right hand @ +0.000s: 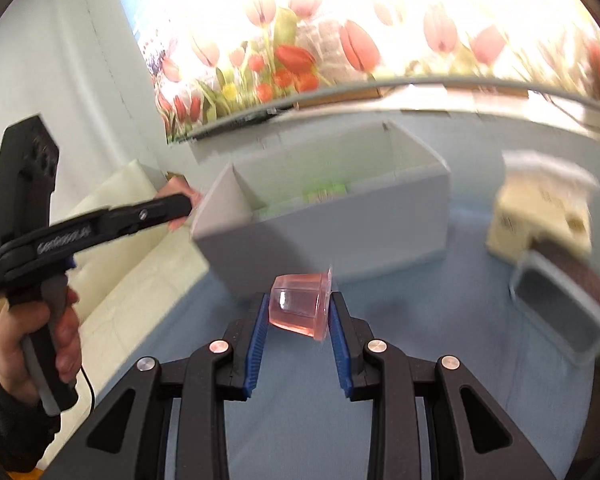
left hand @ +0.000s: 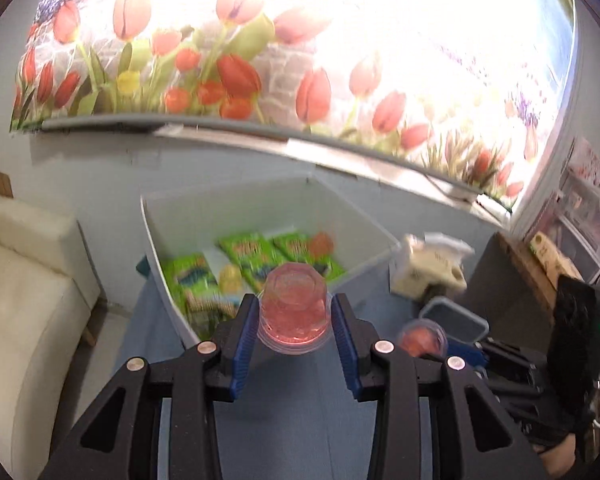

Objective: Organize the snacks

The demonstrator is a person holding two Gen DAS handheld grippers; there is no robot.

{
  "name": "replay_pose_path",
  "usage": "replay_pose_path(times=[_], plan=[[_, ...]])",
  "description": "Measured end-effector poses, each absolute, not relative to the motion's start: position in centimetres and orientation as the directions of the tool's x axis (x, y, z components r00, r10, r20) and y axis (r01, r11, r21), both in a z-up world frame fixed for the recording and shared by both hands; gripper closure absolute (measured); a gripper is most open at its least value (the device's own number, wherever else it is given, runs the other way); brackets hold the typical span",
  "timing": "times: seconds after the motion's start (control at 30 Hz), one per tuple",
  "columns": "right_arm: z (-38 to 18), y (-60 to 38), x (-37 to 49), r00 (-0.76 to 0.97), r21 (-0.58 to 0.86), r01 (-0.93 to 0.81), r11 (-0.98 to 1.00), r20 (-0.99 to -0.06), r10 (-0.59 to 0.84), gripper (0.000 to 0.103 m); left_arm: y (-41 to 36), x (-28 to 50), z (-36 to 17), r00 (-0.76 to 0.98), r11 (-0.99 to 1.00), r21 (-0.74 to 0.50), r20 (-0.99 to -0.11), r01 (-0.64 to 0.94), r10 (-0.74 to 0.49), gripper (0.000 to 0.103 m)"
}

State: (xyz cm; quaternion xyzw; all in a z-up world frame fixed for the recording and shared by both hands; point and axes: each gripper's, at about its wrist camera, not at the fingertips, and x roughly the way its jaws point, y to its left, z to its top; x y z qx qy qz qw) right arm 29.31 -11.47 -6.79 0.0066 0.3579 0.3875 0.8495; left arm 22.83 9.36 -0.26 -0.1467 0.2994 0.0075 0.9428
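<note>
My left gripper (left hand: 295, 314) is shut on a pink jelly cup (left hand: 294, 306), held upside down above the blue tabletop, just short of the white box (left hand: 172, 236). Inside the box lie green snack packets (left hand: 252, 254), a yellow jelly cup (left hand: 231, 278) and an orange one (left hand: 321, 243). My right gripper (right hand: 298, 312) is shut on another pink jelly cup (right hand: 300, 306), tilted on its side, in front of the white box (right hand: 340, 236). That cup also shows in the left wrist view as a pink jelly cup (left hand: 422, 338) at the right. The left gripper (right hand: 180, 206) appears at the left, held by a hand (right hand: 40, 344).
A cream tissue box (left hand: 428, 268) and a grey lidded container (left hand: 454, 318) stand right of the white box on the blue table (left hand: 292, 408). A cream sofa (left hand: 24, 280) lies to the left. A tulip mural covers the wall behind. Shelves and dark gear crowd the far right.
</note>
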Motion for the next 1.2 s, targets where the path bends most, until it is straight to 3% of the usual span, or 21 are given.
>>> replay_pose_path(times=[0.23,0.53,0.57,0.6,0.63,0.67,0.87,0.97,1.07,1.2], plan=[[-4.4,-5.8,37.2,0.433,0.248,-0.669,0.701,-0.637,0.638,0.07,13.4,29.5,-0.8,0.797,0.933,-0.345,-0.59,-0.105,-0.128,0.062],[-7.9,-2.6,43.4,0.434,0.15,-0.617,0.773,-0.755,0.492,0.07,14.8,34.2,-4.5,0.716,0.946,-0.303,-0.685,-0.113,-0.134,0.061],[-8.2,-2.5,43.6,0.445,0.129,-0.605,0.786,-0.764,0.467,0.066,14.8,34.3,-4.9,0.707,0.951,-0.283,-0.698,-0.124,-0.115,0.057],[-8.5,-2.4,43.7,0.446,0.116,-0.597,0.794,-0.775,0.448,0.042,14.7,34.3,-5.2,0.701,0.961,-0.234,-0.71,-0.149,-0.064,0.031],[-8.7,-2.5,43.7,0.447,0.114,-0.595,0.796,-0.776,0.445,0.028,14.7,34.2,-5.3,0.702,0.964,-0.214,-0.711,-0.157,-0.044,0.0],[-8.6,-2.7,43.5,0.458,0.109,-0.597,0.795,-0.768,0.449,0.012,14.7,33.9,-5.3,0.717,0.964,-0.223,-0.696,-0.147,-0.051,0.0],[-7.9,-4.1,43.1,0.498,0.097,-0.571,0.815,-0.749,0.437,0.011,14.2,33.4,-4.9,0.721,0.978,-0.162,-0.692,-0.129,-0.02,0.0],[-7.5,-5.0,42.2,0.543,0.081,-0.545,0.834,-0.724,0.425,0.003,13.4,32.3,-4.2,0.748,0.989,-0.088,-0.663,-0.117,0.03,0.0],[-6.5,-5.5,40.6,0.586,0.052,-0.529,0.847,-0.7,0.409,0.002,12.0,30.6,-3.2,0.779,0.995,0.004,-0.621,-0.101,0.081,0.0],[-4.6,-6.4,37.3,0.662,0.007,-0.486,0.874,-0.65,0.373,0.002,10.7,27.0,-1.6,0.824,0.997,0.029,-0.56,-0.076,0.08,0.0]])
